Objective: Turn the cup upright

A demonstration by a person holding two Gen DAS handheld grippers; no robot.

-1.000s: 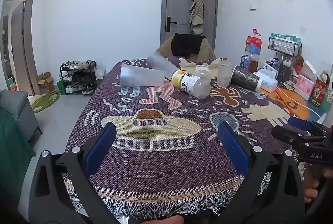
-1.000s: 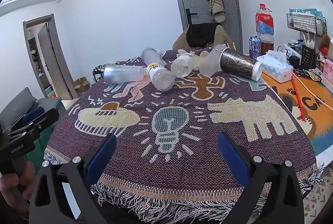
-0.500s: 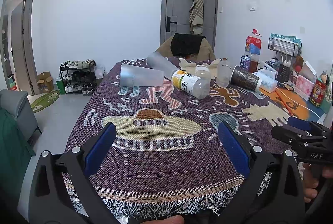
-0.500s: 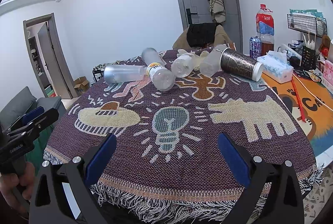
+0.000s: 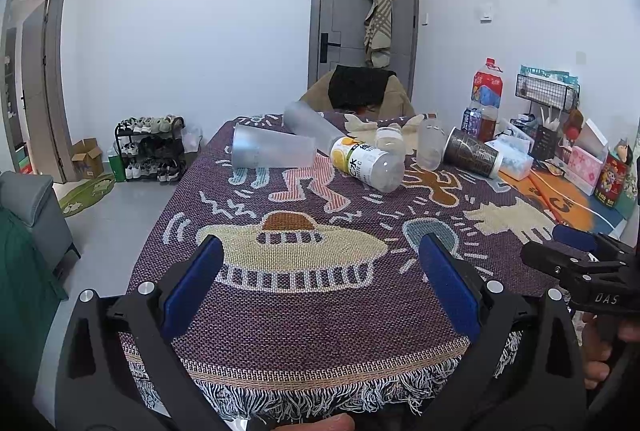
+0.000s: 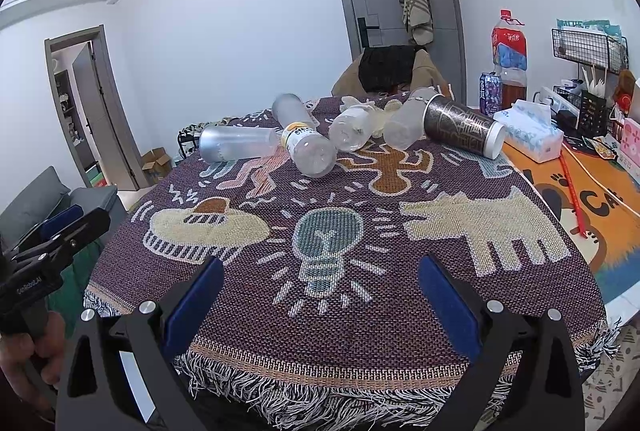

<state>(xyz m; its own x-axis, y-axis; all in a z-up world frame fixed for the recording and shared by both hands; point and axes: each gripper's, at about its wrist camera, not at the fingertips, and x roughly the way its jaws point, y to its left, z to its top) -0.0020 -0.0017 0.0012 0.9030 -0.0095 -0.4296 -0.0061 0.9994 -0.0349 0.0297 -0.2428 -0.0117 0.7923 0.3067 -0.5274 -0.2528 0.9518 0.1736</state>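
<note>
Several cups lie on their sides at the far end of the patterned cloth (image 5: 304, 295). A frosted cup (image 5: 272, 151) (image 6: 236, 143) lies leftmost, a second frosted cup (image 5: 308, 123) behind it, a yellow-labelled clear cup (image 5: 366, 163) (image 6: 308, 149) in the middle, two clear cups (image 6: 352, 129) (image 6: 406, 125) beside it, and a dark patterned cup (image 5: 474, 152) (image 6: 464, 129) at the right. My left gripper (image 5: 320, 283) is open and empty over the near edge. My right gripper (image 6: 320, 291) is open and empty, also at the near edge, far from the cups.
A tissue box (image 6: 532, 137), soda can (image 6: 490, 93), large red-labelled bottle (image 6: 509, 55) and wire rack (image 6: 588, 47) stand at the right on an orange mat (image 6: 592, 191). A chair (image 5: 360, 91) sits behind the table. The cloth's fringe (image 6: 320, 395) hangs over the near edge.
</note>
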